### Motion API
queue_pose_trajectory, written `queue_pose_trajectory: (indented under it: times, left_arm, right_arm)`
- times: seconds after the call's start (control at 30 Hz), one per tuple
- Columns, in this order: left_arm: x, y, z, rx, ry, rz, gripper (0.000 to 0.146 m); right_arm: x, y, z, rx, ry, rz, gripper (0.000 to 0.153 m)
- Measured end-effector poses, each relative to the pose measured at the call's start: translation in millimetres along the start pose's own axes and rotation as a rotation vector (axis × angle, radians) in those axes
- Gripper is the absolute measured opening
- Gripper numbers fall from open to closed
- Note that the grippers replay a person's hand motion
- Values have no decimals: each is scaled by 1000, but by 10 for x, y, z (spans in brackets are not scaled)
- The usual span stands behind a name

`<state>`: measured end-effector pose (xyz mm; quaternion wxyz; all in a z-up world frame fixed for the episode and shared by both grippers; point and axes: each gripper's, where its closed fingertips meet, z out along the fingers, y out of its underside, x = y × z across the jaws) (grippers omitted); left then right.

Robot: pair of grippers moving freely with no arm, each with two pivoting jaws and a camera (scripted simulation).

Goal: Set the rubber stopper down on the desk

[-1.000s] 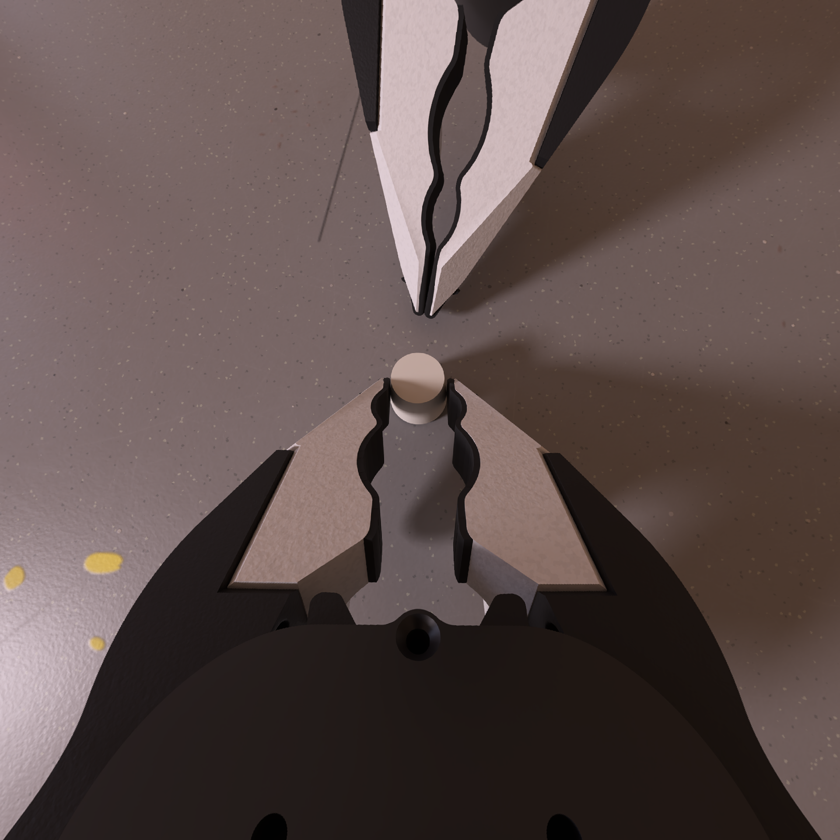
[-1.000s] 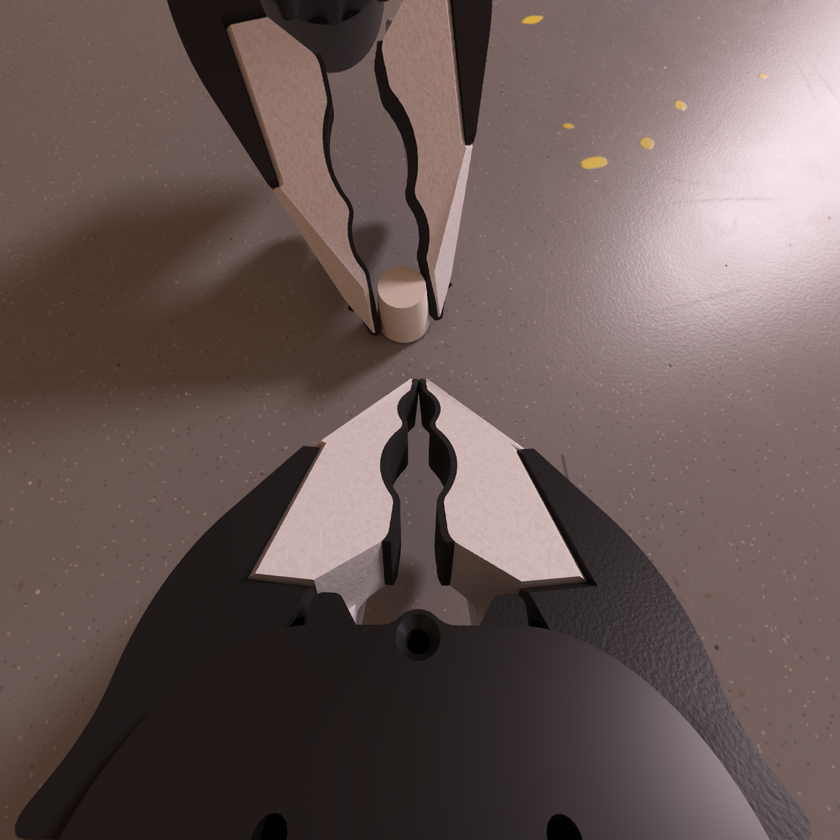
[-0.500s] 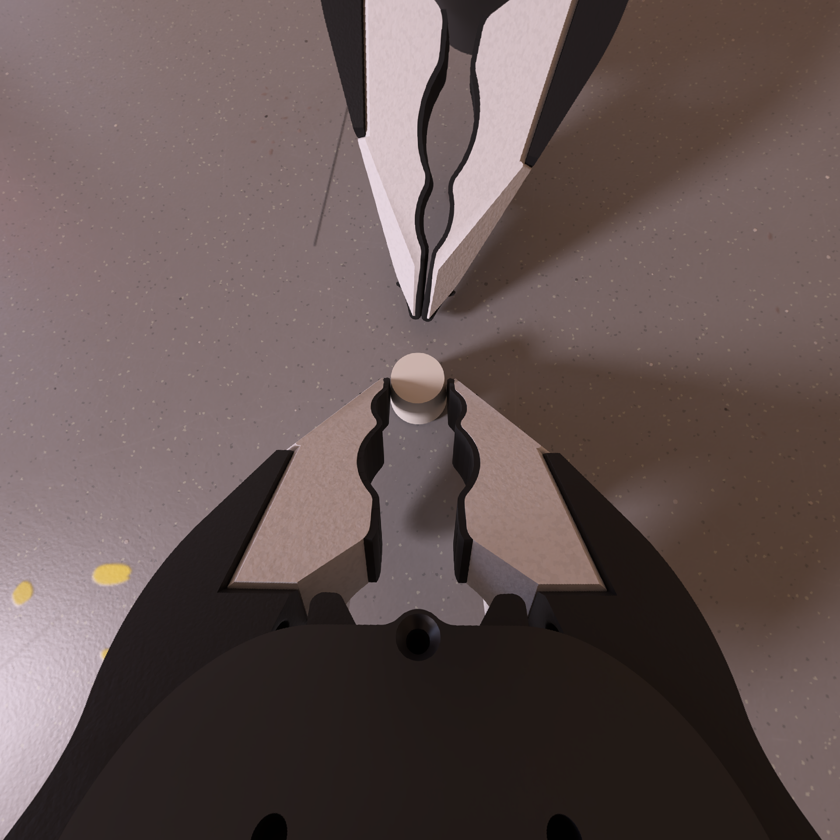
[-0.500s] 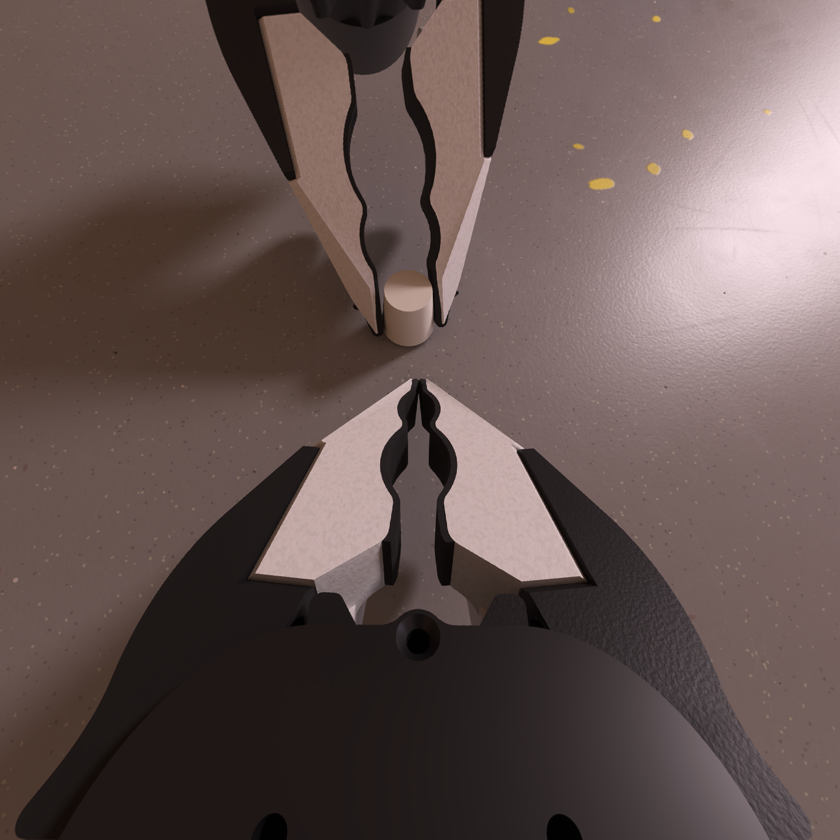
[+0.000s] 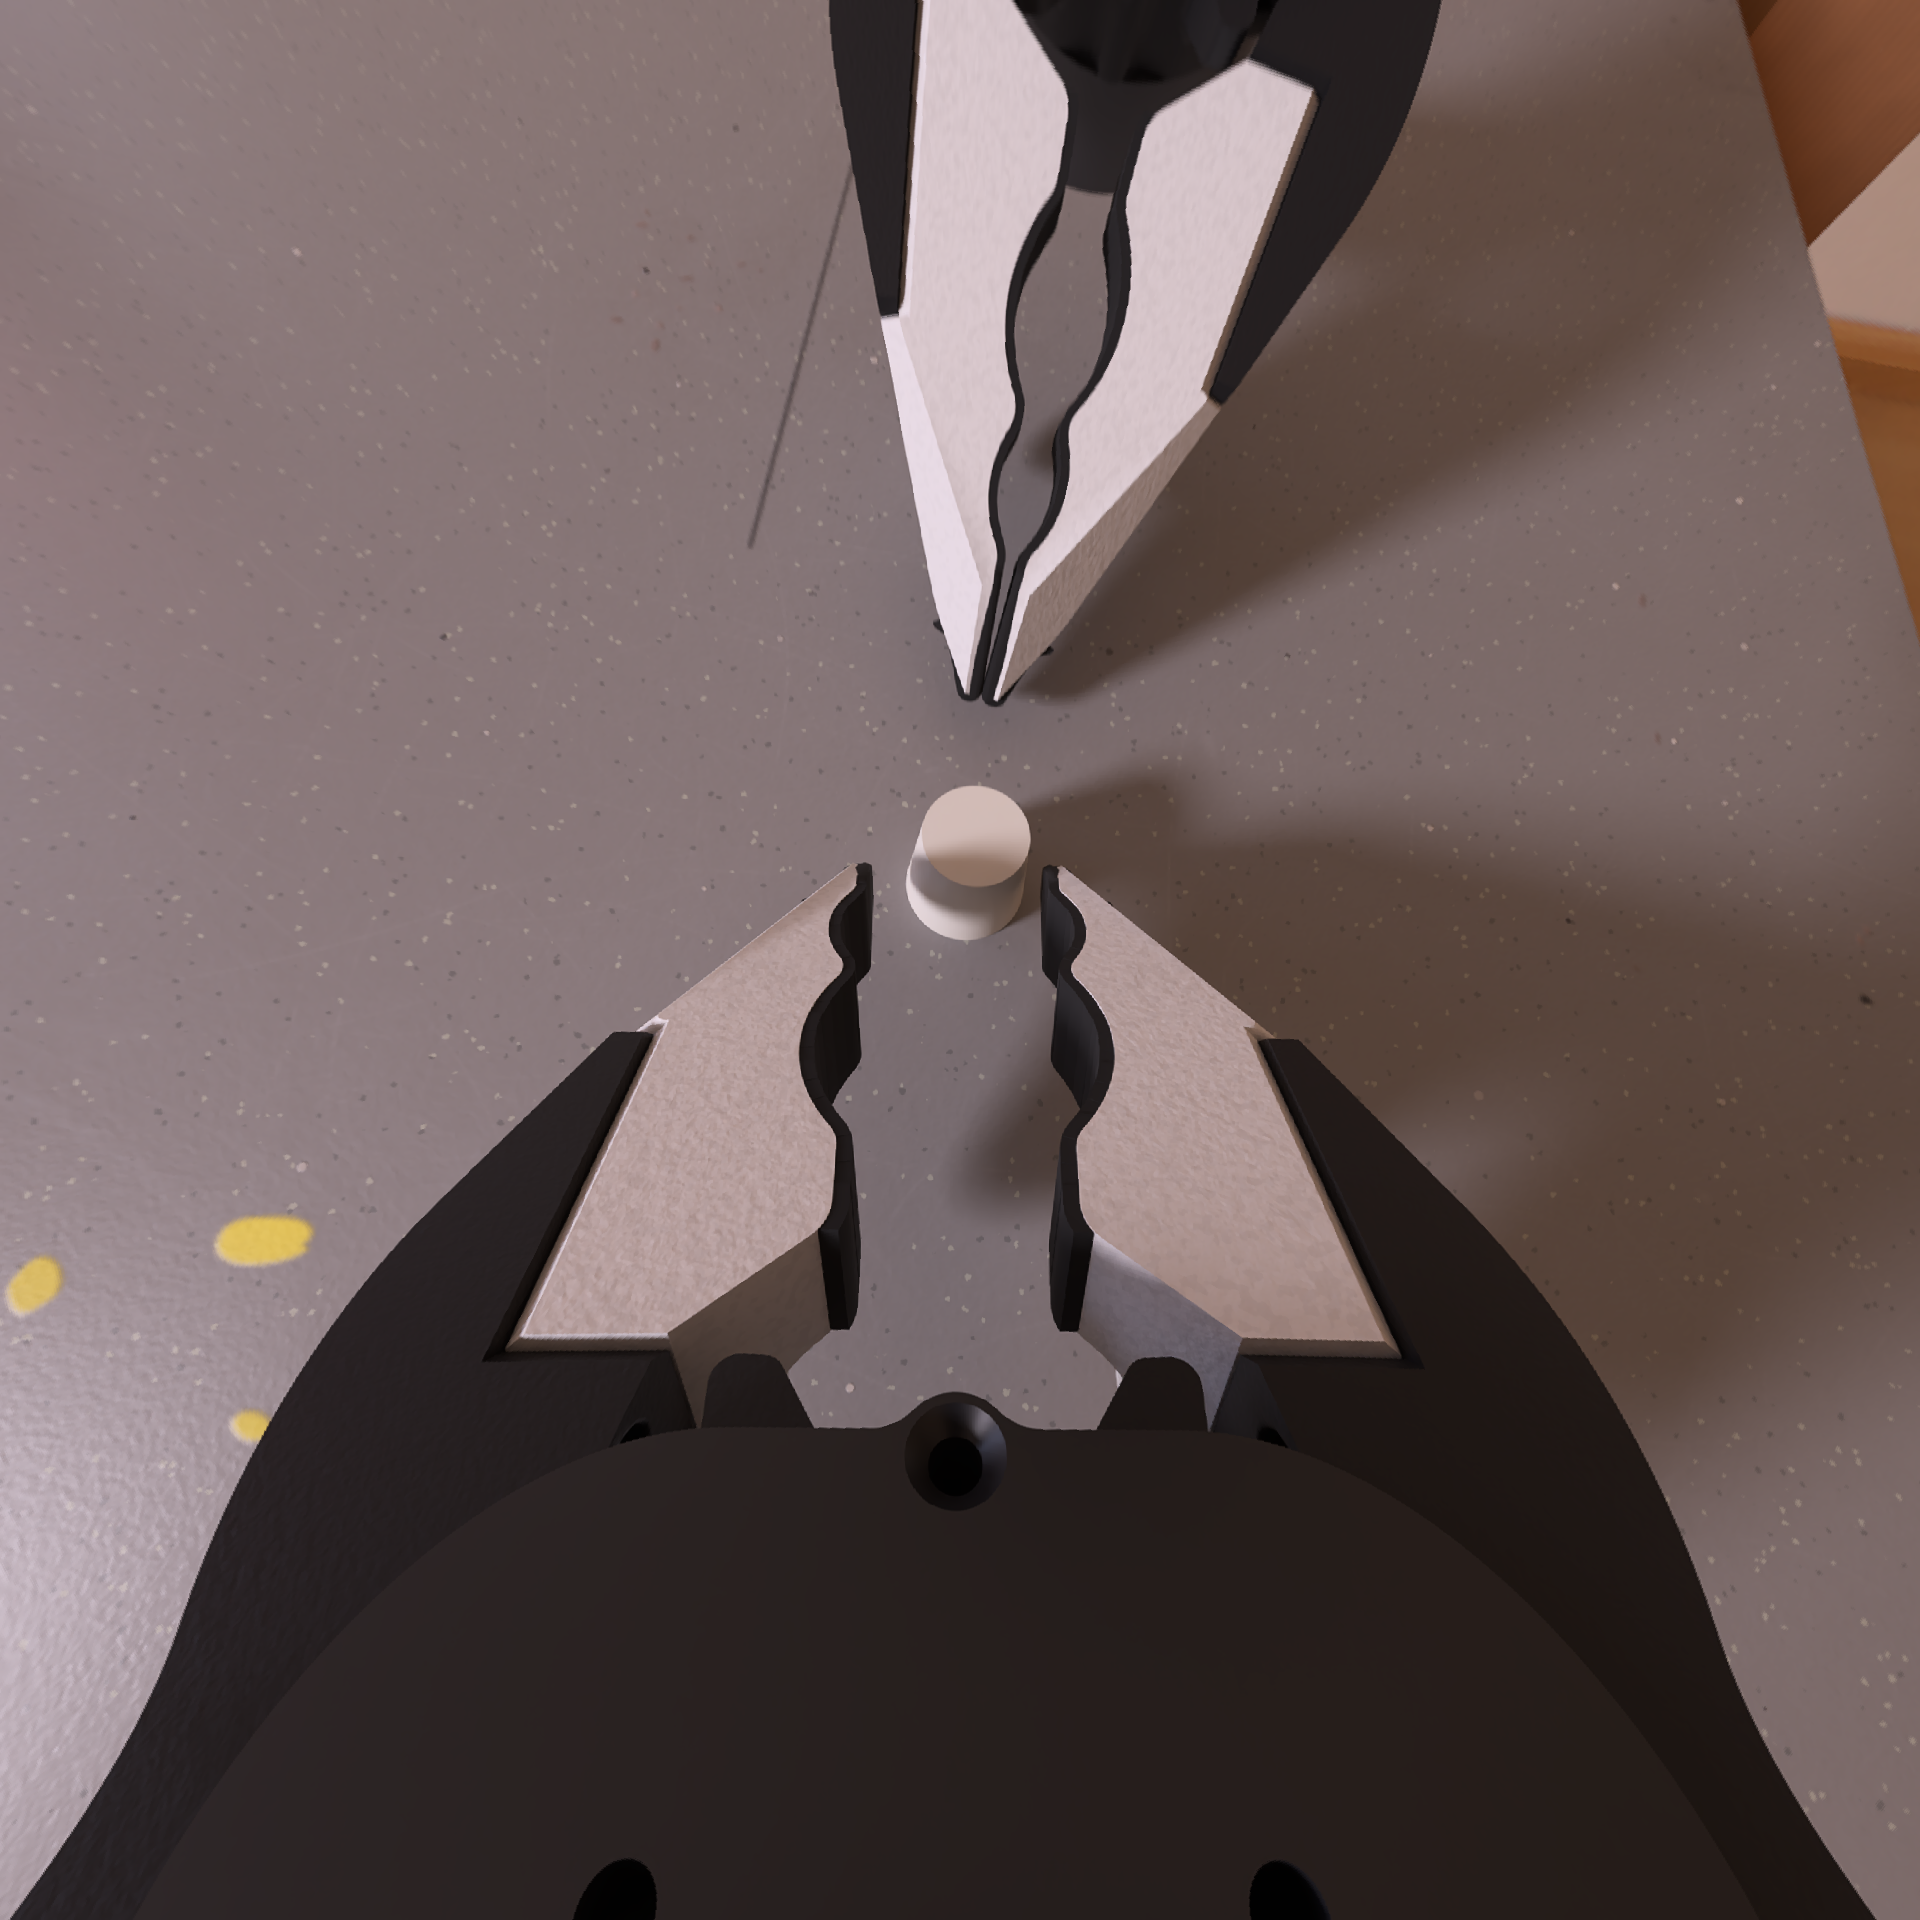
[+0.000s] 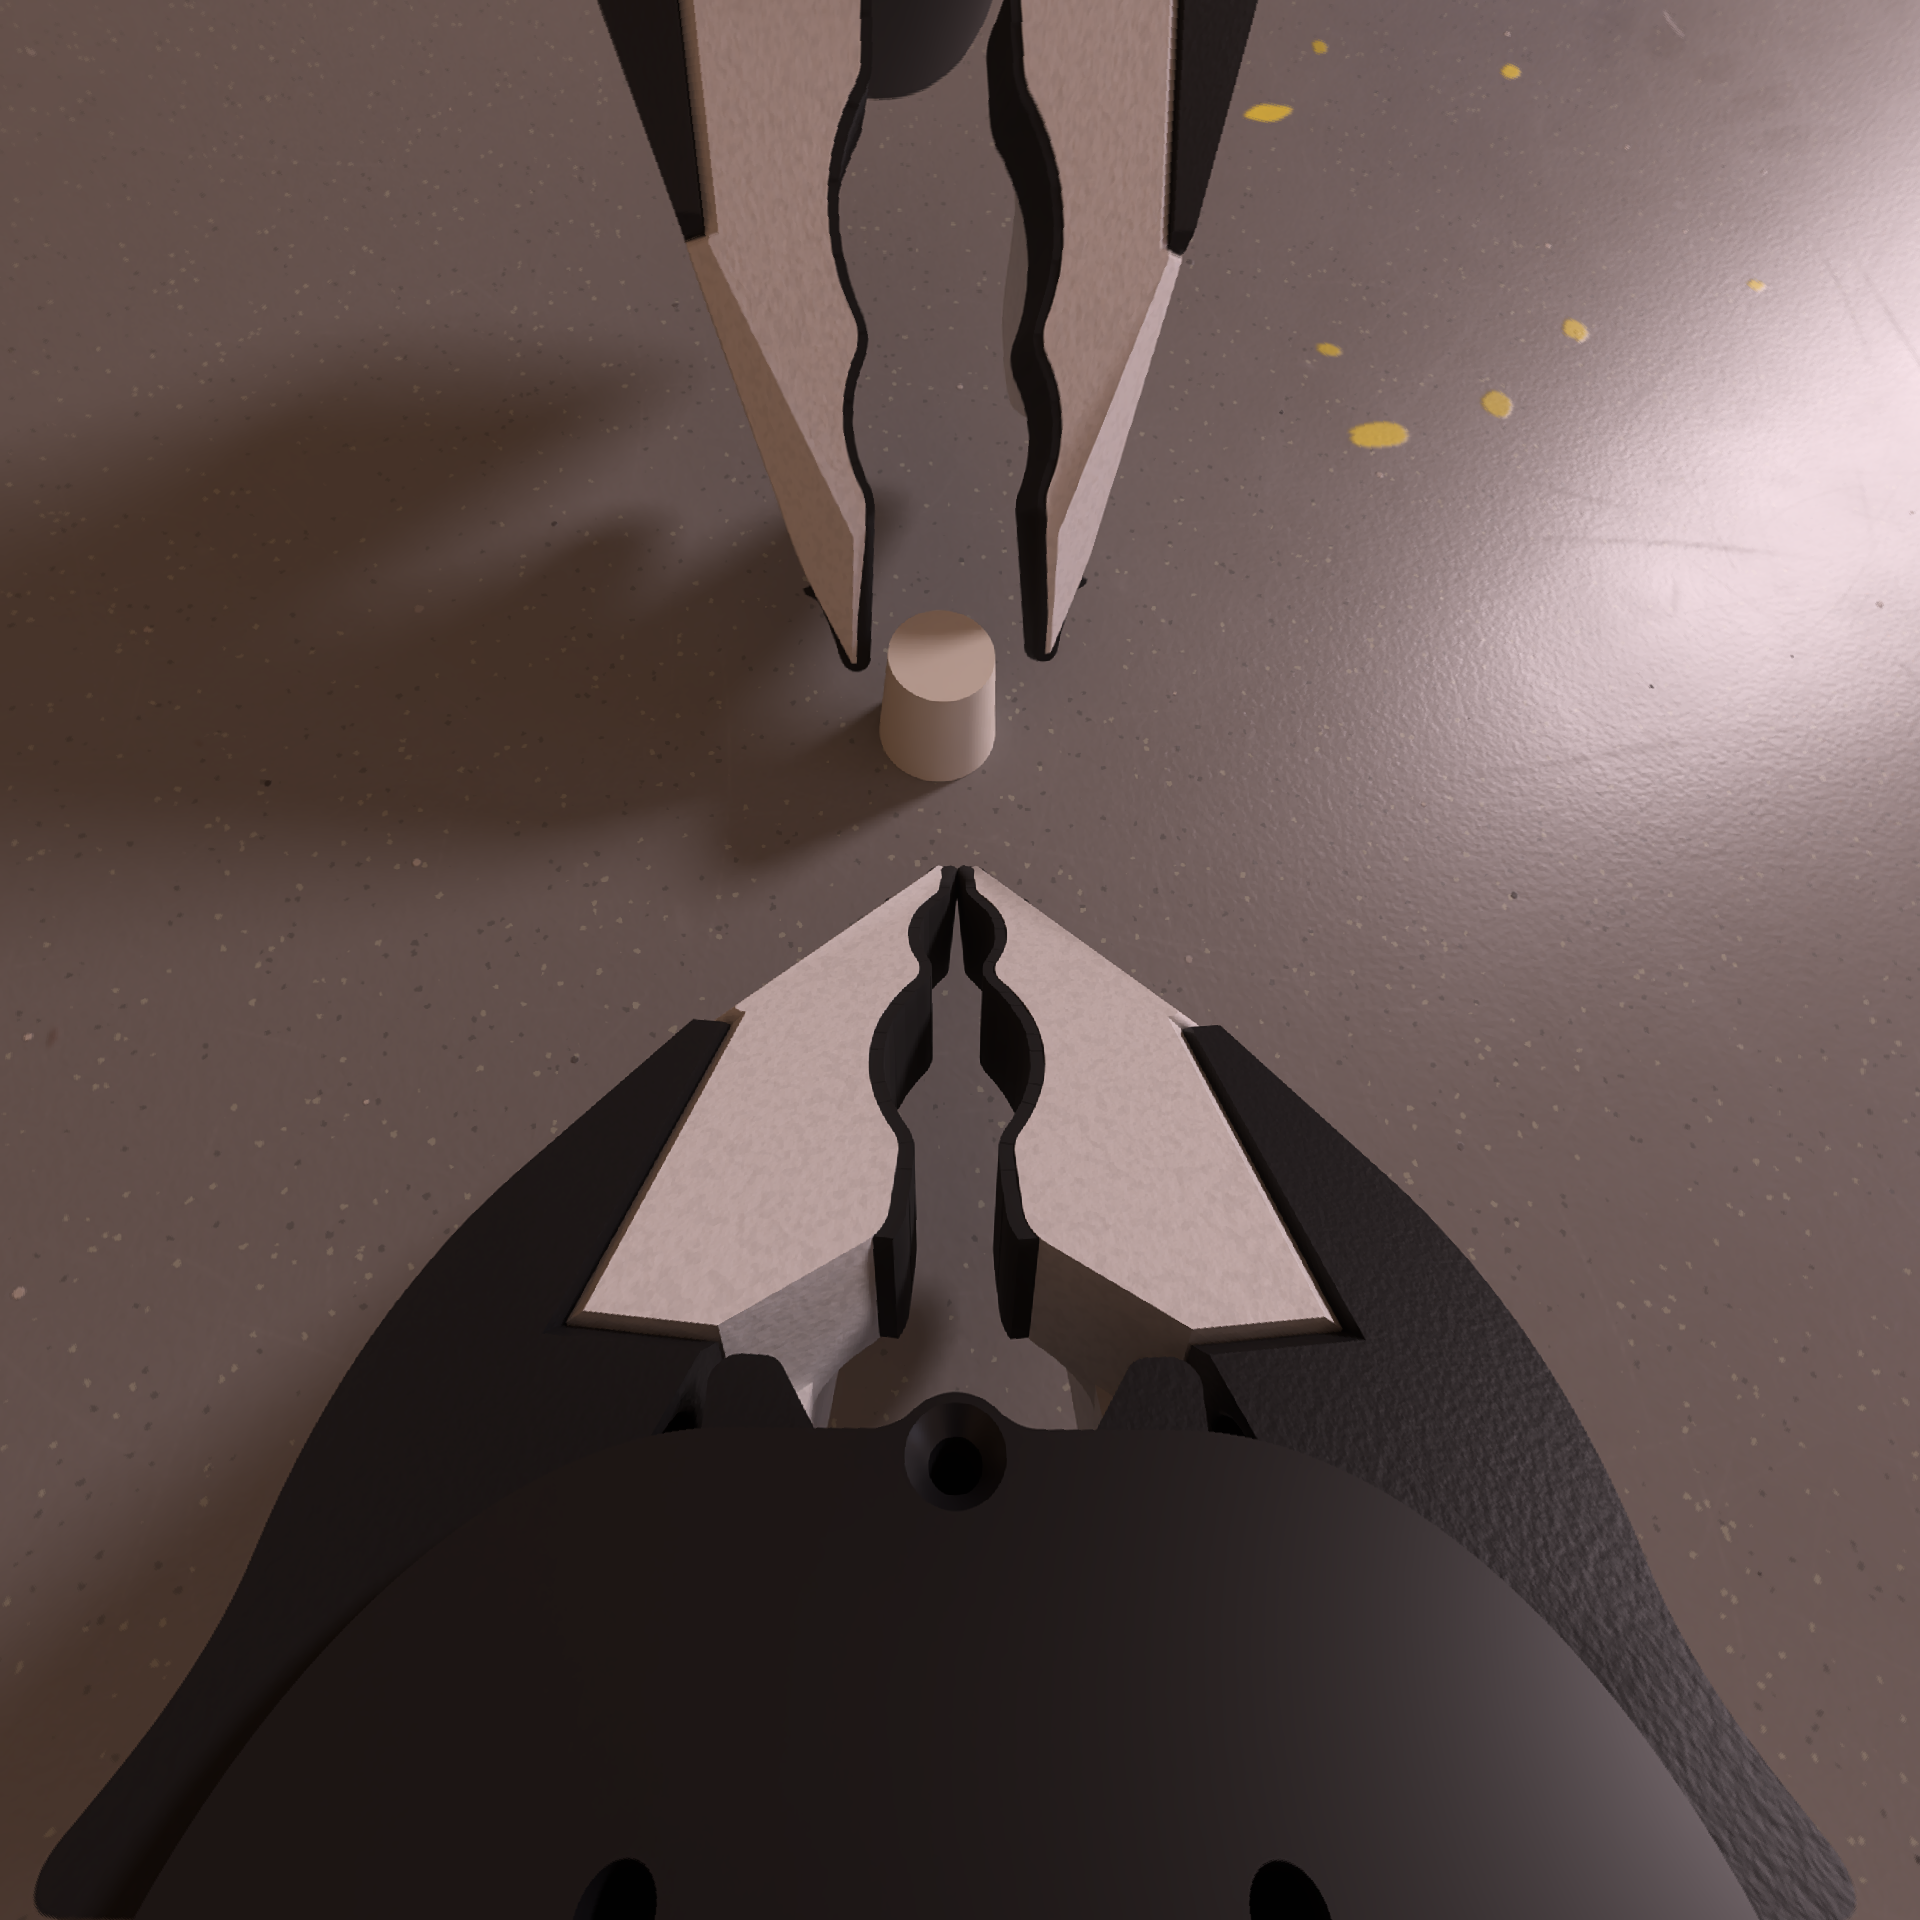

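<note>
The left tool (image 5: 956,904) is held wide, with the stopper (image 5: 966,878) standing free on the table (image 5: 416,520). The right tool (image 6: 956,878) is closed, empty. The stopper could be tipped if bumped.

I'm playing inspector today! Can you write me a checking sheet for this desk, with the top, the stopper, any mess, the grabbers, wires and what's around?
Surface: grey speckled desk, yellow spots, one thin dark line.
Job's things: rubber stopper standing upright on the desk.
Clutter: nothing seen.
Grippers: left gripper open, fingers not touching the stopper; right gripper shut, empty, tips facing the stopper.
Cables: nothing seen.
Surroundings: a brown strip beyond the desk edge.
</note>
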<state>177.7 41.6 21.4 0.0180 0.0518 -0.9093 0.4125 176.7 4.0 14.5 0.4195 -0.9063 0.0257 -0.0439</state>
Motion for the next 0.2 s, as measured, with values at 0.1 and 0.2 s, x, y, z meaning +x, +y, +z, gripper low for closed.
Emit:
queue_pose_trajectory:
  times: [0.1,0.2]
  left_arm:
    - [14,50,52,-31,14,12,35]
    - [10,29,82,-34,9,30,39]
  right_arm:
    - [5,10,2,-8,7,3,0]
    - [5,27,4,-19,14,6,0]
